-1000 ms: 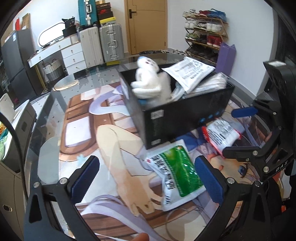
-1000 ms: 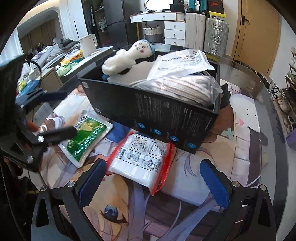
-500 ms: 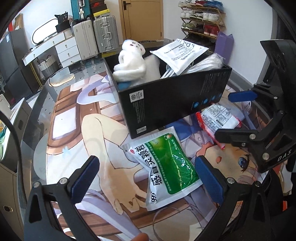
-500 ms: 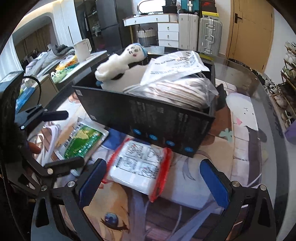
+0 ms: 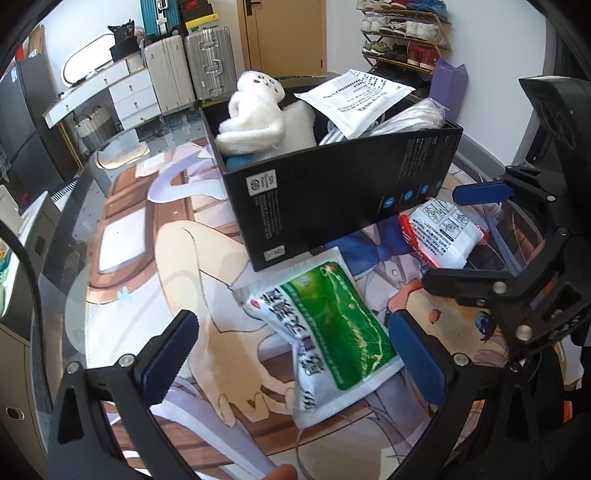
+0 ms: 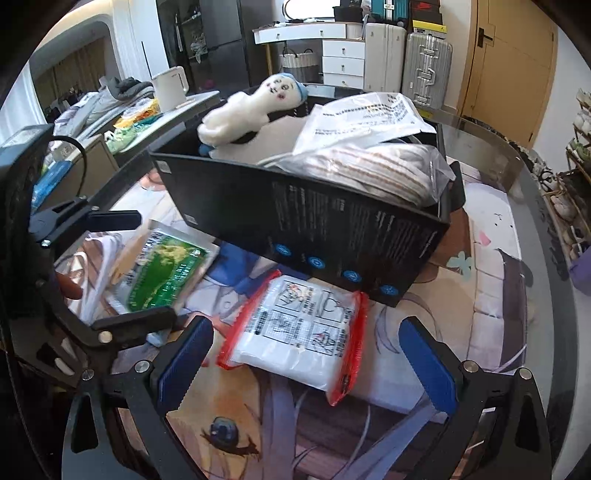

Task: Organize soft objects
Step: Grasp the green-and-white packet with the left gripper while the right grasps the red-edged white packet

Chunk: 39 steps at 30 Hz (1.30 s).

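A black box [image 5: 332,192] [image 6: 306,221] stands on the printed table mat. It holds a white plush toy [image 5: 255,118] [image 6: 247,110], a white printed packet [image 5: 358,96] [image 6: 365,114] and a bagged striped cloth [image 6: 365,173]. A green and white pouch [image 5: 325,339] [image 6: 166,273] lies in front of the box, between the fingers of my open left gripper [image 5: 291,358]. A white pack with red edges [image 6: 299,332] [image 5: 443,236] lies flat between the fingers of my open right gripper [image 6: 306,365]. Neither gripper touches anything.
The table is round with a glass rim [image 6: 517,162]. Suitcases [image 5: 188,70], a white dresser [image 5: 110,88] and a shoe rack [image 5: 402,33] stand beyond it. A side counter with a white kettle [image 6: 170,88] is to the left in the right wrist view.
Both grippers have come lower and closer to the table. The green pouch and the red-edged pack now sit larger between the fingers. Both stay open.
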Each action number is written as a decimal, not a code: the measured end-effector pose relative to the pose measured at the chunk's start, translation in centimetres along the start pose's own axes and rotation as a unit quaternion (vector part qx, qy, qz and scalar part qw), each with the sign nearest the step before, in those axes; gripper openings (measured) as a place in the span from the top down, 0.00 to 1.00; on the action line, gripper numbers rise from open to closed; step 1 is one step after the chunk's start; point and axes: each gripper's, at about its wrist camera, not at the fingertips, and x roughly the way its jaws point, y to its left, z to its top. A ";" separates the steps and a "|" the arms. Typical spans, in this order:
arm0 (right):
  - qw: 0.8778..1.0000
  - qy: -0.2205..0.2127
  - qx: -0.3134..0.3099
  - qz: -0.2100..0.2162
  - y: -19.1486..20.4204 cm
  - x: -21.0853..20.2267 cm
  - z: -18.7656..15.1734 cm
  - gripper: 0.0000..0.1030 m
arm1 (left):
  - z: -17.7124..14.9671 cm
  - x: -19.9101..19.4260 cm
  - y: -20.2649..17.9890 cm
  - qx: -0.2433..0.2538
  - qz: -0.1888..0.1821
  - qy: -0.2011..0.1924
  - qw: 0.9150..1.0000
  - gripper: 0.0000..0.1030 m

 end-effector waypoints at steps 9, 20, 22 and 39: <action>1.000 -0.004 -0.015 0.008 0.2 -0.4 -0.6 0.09 | -0.1 0.1 0.1 0.003 0.004 0.003 1.000 0.00; 0.999 -0.018 -0.045 0.021 0.9 -2.2 -1.1 0.41 | -0.2 0.4 0.4 -0.015 -0.012 0.010 1.000 0.00; 0.998 -0.021 -0.048 0.020 1.1 -2.5 -1.1 0.42 | -0.2 0.4 0.4 -0.014 -0.013 0.008 1.000 0.01; 0.997 -0.041 -0.058 0.026 1.4 -4.5 -0.9 0.42 | 0.0 -1.1 0.2 0.015 -0.035 -0.016 0.999 0.65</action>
